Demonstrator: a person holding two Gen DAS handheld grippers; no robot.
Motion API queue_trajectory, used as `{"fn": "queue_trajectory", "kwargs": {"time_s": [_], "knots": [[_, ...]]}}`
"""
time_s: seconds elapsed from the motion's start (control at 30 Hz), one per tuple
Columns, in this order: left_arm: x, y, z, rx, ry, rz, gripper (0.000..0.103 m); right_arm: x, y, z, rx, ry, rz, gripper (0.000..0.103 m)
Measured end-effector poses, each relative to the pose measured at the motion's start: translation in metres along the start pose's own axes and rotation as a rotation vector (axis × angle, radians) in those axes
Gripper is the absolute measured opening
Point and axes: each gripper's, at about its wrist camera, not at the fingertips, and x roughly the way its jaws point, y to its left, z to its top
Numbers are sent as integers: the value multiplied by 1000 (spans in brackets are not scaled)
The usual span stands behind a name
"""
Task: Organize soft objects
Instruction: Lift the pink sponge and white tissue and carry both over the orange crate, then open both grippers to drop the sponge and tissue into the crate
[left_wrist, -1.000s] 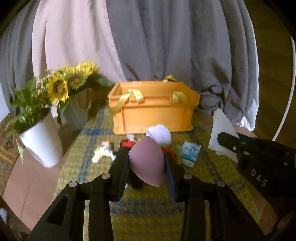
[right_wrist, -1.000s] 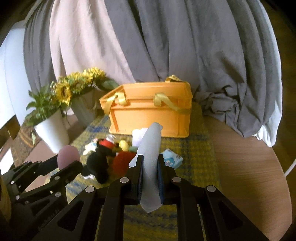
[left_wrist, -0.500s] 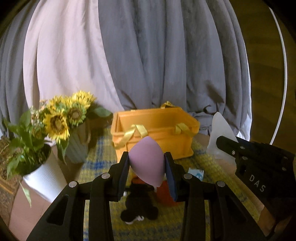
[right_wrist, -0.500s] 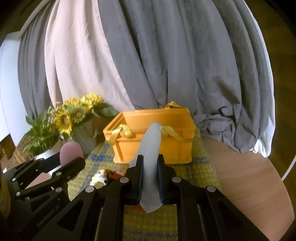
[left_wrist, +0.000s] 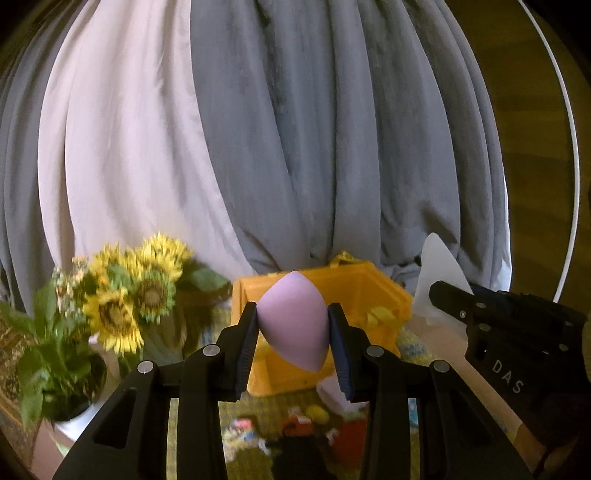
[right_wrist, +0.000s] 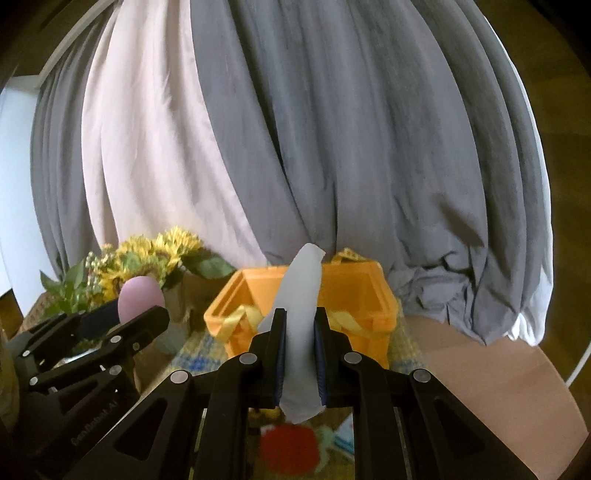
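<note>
At far left, a bunch of yellow sunflowers (left_wrist: 136, 295) stands beside a leafy green plant in a white pot (left_wrist: 55, 354). The left gripper (left_wrist: 291, 332) is clamped on a lilac egg-shaped foam sponge (left_wrist: 293, 317), held in the air in front of the open orange plastic crate with yellow ribbon handles (right_wrist: 354, 291). Small soft toys (left_wrist: 306, 424), blurred, lie on the yellow-and-blue checked cloth (right_wrist: 192, 350) below. The right gripper (right_wrist: 300, 354) is closed narrowly on a pale grey-white folded cloth strip (right_wrist: 303, 295), upright before the crate. Grey and pale pink draped curtains (right_wrist: 295, 129) hang behind.
</note>
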Motion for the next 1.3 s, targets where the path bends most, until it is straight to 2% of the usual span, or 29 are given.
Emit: {"fn": "queue_trajectory", "kwargs": {"time_s": [0.33,0.37,0.77,1.03,1.3], "knots": [[48,11,30,24,-87,-5,37,41,-2,30,2,-56,-20,15],[52,12,31,25,-53,4,37,46,-2,32,4,-59,-21,15],[124,26,39,21,-36,11,37,117,-10,51,-5,-45,-39,15],[179,31,34,24,44,-3,37,168,-16,46,-18,27,-52,15],[229,28,19,72,173,2,37,215,-26,32,-16,134,-66,15]]}}
